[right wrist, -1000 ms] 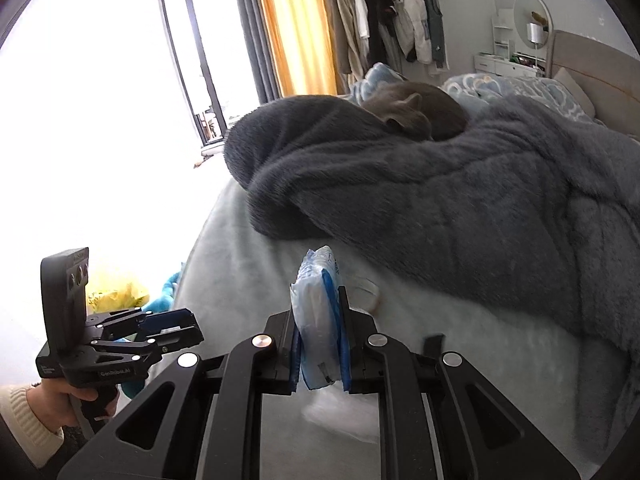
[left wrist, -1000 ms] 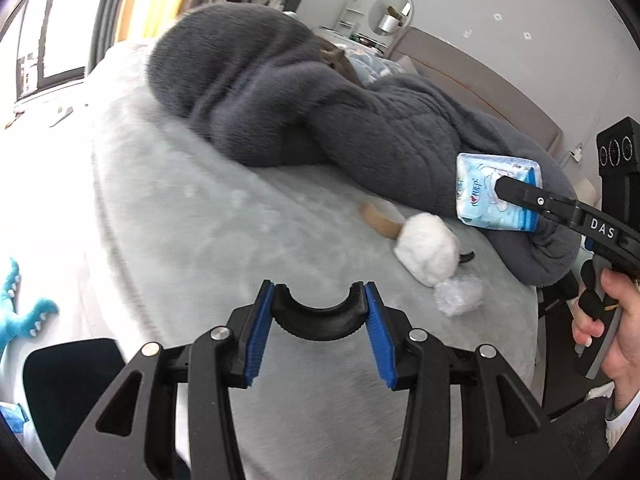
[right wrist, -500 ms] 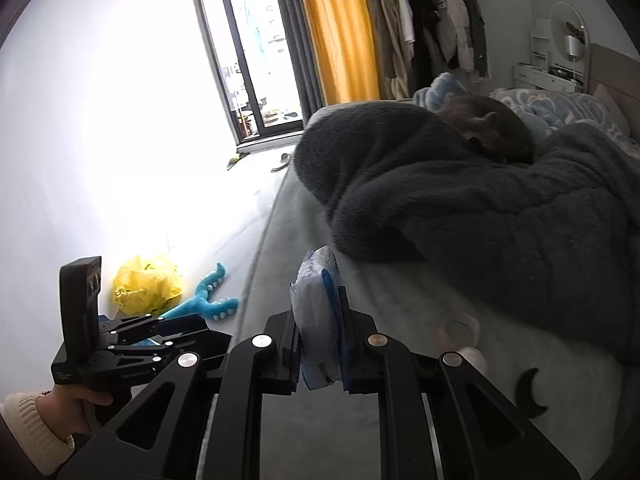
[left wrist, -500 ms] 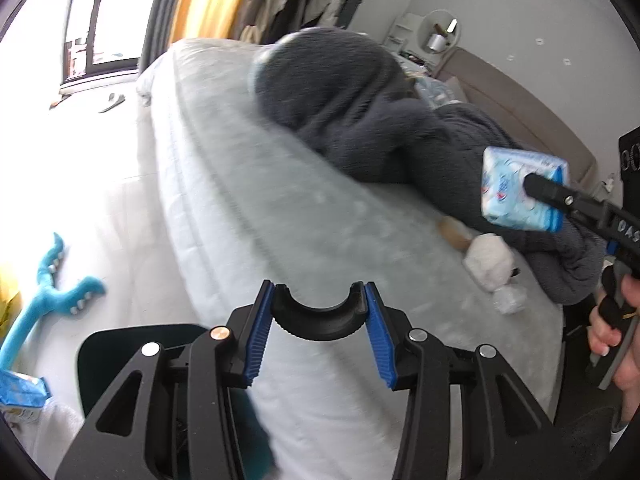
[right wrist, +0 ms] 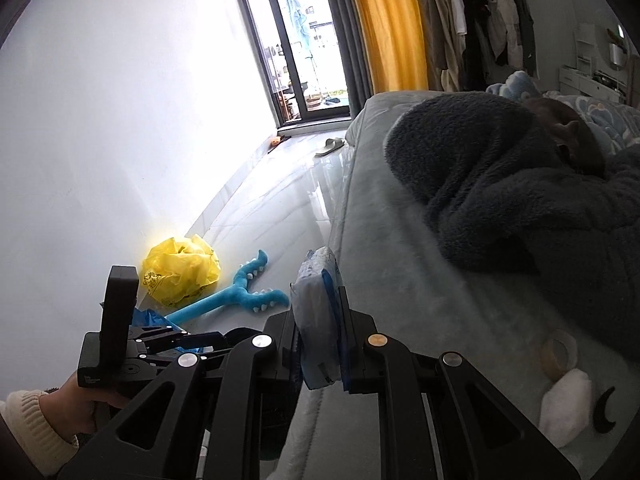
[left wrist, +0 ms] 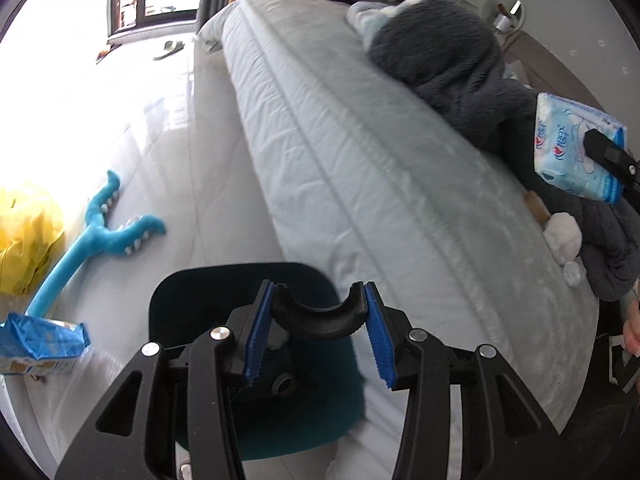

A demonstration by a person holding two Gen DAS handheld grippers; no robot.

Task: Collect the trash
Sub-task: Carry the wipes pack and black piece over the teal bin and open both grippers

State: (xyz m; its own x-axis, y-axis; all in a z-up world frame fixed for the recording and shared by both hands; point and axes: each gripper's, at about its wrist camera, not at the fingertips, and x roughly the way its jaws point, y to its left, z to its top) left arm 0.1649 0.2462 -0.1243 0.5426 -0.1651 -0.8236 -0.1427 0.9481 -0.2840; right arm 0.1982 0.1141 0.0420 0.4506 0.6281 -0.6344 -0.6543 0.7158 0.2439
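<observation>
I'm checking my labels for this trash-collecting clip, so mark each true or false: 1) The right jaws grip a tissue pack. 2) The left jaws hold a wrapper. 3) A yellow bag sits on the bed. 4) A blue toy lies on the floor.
1) True: the right gripper is clamped on the tissue pack.
2) False: the left gripper is open and holds nothing.
3) False: the yellow bag sits on the floor by the wall.
4) True: the blue toy lies on the floor beside the bed.
</observation>
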